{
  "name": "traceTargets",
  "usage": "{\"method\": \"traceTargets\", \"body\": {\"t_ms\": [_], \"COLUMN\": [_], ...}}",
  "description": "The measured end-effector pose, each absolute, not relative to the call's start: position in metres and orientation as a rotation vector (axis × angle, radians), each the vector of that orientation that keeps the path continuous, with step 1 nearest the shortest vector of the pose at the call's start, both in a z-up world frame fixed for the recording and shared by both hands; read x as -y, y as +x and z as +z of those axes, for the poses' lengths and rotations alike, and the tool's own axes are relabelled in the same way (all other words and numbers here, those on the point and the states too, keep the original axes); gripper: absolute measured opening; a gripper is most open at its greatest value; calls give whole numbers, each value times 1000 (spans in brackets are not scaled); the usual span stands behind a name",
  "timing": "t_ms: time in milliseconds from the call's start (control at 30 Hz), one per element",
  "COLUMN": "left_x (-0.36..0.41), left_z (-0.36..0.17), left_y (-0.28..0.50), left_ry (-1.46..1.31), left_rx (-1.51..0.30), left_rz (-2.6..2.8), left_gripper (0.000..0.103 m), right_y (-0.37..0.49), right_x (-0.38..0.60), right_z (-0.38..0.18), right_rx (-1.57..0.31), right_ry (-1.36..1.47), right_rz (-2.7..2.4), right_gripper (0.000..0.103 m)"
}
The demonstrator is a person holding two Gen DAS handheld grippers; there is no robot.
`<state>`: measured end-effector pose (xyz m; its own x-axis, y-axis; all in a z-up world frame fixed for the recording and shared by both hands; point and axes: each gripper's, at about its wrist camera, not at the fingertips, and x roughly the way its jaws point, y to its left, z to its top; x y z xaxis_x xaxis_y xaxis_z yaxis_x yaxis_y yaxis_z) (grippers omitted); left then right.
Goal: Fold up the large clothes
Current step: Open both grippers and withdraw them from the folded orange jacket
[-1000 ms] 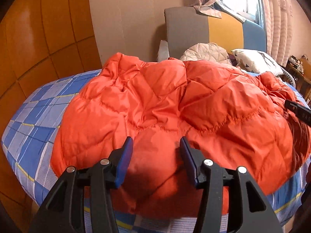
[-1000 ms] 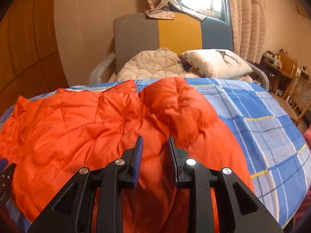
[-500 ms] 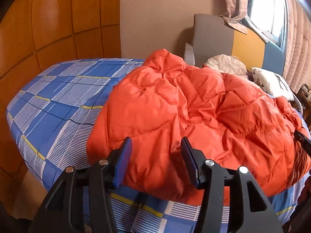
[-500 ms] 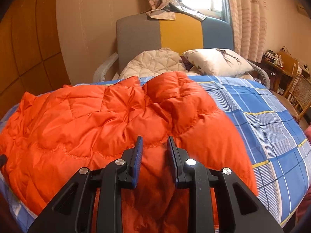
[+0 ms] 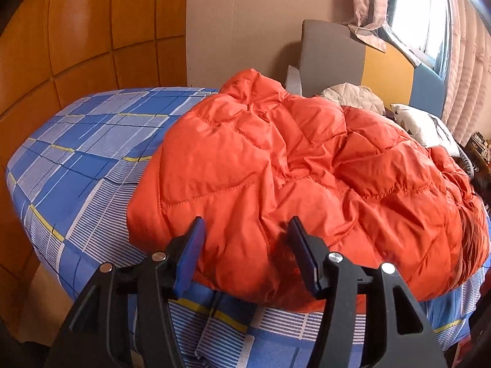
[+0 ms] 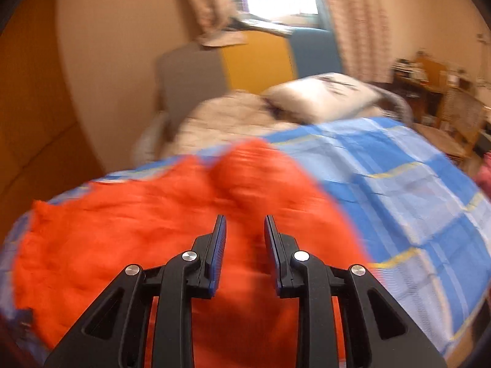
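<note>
An orange quilted jacket (image 5: 291,159) lies spread over a blue checked bed sheet (image 5: 76,153). My left gripper (image 5: 247,224) is at the jacket's near edge. Its jaws are opening, and a bulge of the hem sits between the blue pads without being pinched. The right wrist view is blurred by motion. There the jacket (image 6: 138,230) fills the lower left, and my right gripper (image 6: 244,219) stands over its near right part. Its jaws are narrow, with orange fabric filling the gap and running down under the fingers.
A grey, yellow and blue headboard (image 5: 331,52) stands at the far end, with a white pillow (image 5: 426,128) and a beige quilted garment (image 5: 353,95) before it. Orange wall panels (image 5: 76,30) close the left side. A cluttered desk (image 6: 429,76) stands at the right.
The left view has swung so that the jacket sits further right and more sheet shows at the left; its jaws have widened. The right gripper has risen and rolled, blurring its view.
</note>
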<state>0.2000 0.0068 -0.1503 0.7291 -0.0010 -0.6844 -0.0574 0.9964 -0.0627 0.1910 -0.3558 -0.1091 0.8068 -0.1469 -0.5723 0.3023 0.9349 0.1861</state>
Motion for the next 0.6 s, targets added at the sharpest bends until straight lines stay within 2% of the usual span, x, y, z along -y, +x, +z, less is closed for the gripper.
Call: {"method": "traceTargets", "body": {"t_ms": [267,367,467,500,600], "left_x": [-9,-12,-5,-1,4], "left_z": [-147,-147,-150,-150,-152], "left_y": [197,195,191,189,181], "left_ry": [-64,-74,-55,-42,-14], "left_rx": [-752,-743,-745,-741,-722], "left_rz": [27,19,-29,-34,-31], "left_gripper": [58,57,52,47,45], "right_y": [222,213,193,186,166], "right_x": [275,288,314,325,347], "right_z": [-92,-95,-100,-102,-107], "right_rx": [-578,-592,-603,-615,-618], "right_ry": [239,249,307,311,321], "right_rz": [-30,-52,-97,-122,-178], "right_gripper": [25,25,25,25,25]}}
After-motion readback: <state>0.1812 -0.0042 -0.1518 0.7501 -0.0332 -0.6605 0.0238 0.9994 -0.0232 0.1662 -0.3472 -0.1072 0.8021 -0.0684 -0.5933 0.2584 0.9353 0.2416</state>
